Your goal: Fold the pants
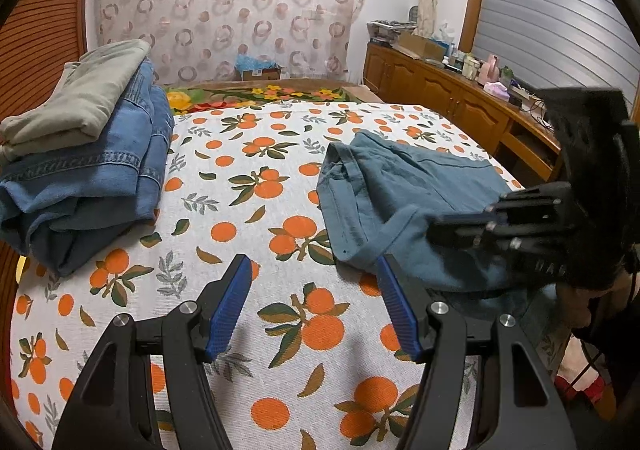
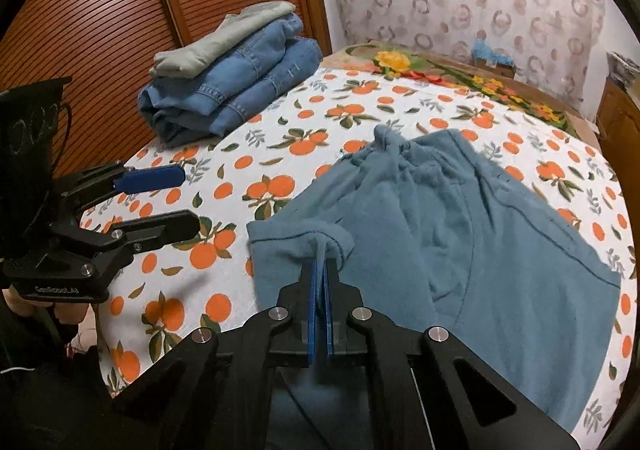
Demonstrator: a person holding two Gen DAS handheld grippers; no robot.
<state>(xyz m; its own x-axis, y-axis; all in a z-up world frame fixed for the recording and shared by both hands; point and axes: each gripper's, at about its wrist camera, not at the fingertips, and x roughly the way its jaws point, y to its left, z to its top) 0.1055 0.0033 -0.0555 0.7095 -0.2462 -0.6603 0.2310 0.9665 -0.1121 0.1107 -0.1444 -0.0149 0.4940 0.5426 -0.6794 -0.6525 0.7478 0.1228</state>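
On the bed's orange-print sheet [image 2: 280,154], toward 3 o'clock in the right wrist view, lie the blue pants [image 2: 460,234], spread partly flat with the gathered waistband bunched at 12 o'clock of the garment. Right gripper [image 2: 320,262]: jaws together, clamped on a hemmed edge of the pants at their 9 o'clock corner, the cloth lifted into a small peak over the pads. Left gripper [image 1: 314,282]: jaws apart, nothing between them, held above bare sheet just beside the pants' near edge; its right blue pad [image 1: 396,310] appears to overlap the cloth's border, though contact cannot be judged from this angle. In the right wrist view the left gripper enters from 9 o'clock, a hand [image 2: 24,302] below it. Stack of folded clothes [image 1: 88,154]: jeans beneath, a pale green garment [image 1: 76,98] on top, at 10 o'clock, well apart from the pants. Beyond: a floral blanket [image 1: 260,94] at 12 o'clock, a ring-patterned curtain [image 1: 232,2] behind it, a wooden cabinet [image 1: 440,90] at 2 o'clock, and slatted wooden doors [image 2: 120,10] behind the stack.
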